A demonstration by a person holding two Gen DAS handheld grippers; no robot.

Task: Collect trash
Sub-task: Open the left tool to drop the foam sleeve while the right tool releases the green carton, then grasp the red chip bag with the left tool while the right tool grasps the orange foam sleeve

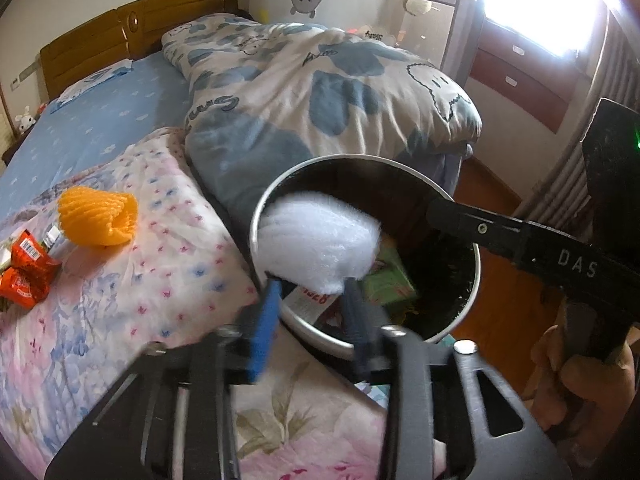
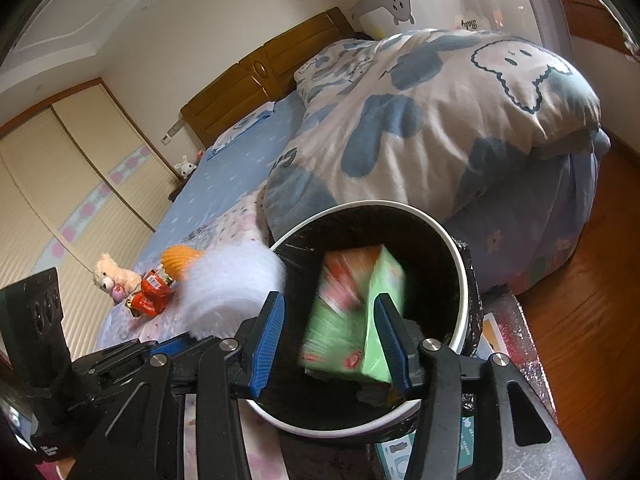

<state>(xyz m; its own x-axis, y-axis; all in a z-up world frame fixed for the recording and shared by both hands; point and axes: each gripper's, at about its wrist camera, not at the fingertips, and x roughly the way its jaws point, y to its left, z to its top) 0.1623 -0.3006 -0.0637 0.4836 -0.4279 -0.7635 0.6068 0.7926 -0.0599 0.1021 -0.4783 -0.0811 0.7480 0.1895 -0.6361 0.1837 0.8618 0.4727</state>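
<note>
The left tongs [image 1: 310,284] reach over the near rim of the round black waste bin with a white rim [image 1: 260,216]; the white foam net sleeve [image 1: 320,240] sits just past their blue-padded fingers [image 1: 264,320], its lower end dipping between the tips, though motion blur hides whether the pads actually pinch it, so I cannot tell if these tongs grip or merely flank it; the sleeve leans against the bin's left inner wall, half over the rim. The right tongs [image 2: 330,310] stand open above the same bin [image 2: 460,264], blue pads wide apart; the green printed carton [image 2: 352,320] lies blurred between and below them, inside the bin and touching neither pad as far as can be seen. In the left view the carton [image 1: 388,280] rests on the bin's dark lining beside a printed wrapper with red lettering [image 1: 308,300]. On the floral pink quilt [image 1: 160,260] of the bed, well left of the bin, lie an orange foam net sleeve [image 1: 100,216] and red crinkled snack wrappers [image 1: 28,276], close together; a small cream plush toy [image 2: 114,276] lies near them in the right view.
</note>
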